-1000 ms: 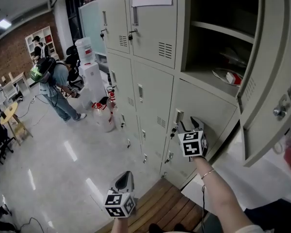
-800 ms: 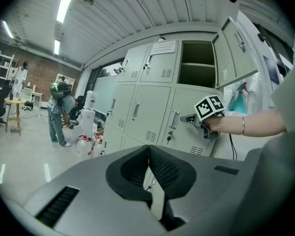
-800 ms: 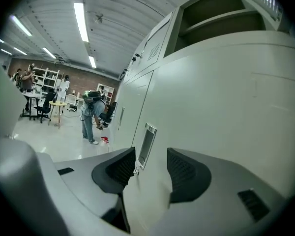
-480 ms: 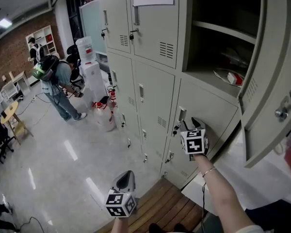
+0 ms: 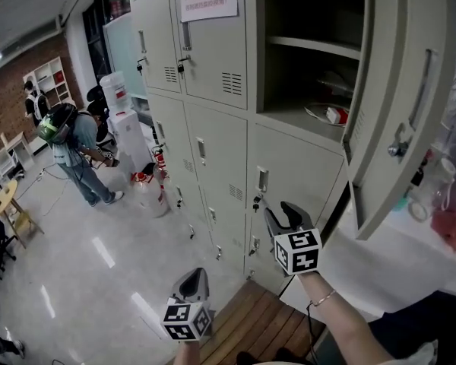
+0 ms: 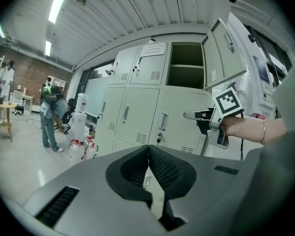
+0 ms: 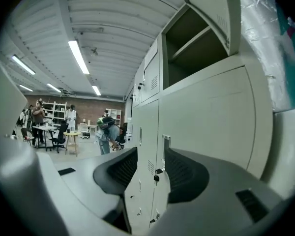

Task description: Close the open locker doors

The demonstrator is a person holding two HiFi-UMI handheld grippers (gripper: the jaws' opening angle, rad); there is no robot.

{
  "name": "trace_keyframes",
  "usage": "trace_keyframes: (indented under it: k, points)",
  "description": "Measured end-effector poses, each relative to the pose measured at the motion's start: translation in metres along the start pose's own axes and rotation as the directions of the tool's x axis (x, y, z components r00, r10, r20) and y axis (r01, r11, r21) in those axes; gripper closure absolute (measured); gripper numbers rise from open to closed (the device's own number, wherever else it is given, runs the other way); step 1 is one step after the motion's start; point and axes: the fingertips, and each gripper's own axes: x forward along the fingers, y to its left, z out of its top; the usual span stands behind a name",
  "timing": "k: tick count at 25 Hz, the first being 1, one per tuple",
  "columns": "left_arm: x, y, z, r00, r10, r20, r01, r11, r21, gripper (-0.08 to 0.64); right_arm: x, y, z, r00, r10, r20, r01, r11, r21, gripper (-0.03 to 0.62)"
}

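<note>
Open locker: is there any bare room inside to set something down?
Its floor is bare between the left frame and the white-and-red things, which crowd the right side near the open door.

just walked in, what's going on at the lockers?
A person stands at the grey lockers with a claw in each hand. The upper locker door hangs open, not yet closed. The right claw, open and empty, its jaws just eased inward, sits below the open compartment; the left claw is shut, lower down.
</note>
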Motion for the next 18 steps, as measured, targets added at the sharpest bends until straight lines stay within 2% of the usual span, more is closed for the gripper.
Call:
trace_keyframes:
  k: [12, 18]
  points:
    - [-0.006, -0.081, 0.003, 0.99, -0.141, 0.002, 0.141, 0.989, 0.054, 0.538, -0.144, -0.002, -0.005, 0.999, 0.015, 0.044, -0.018, 0.997, 0.071, 0.431]
    - [-0.004, -0.121, 0.005, 0.98, -0.2, 0.003, 0.199, 0.976, 0.088, 0.538, -0.21, -0.017, -0.001, 0.996, -0.025, 0.089, 0.016, 0.994, 0.104, 0.431]
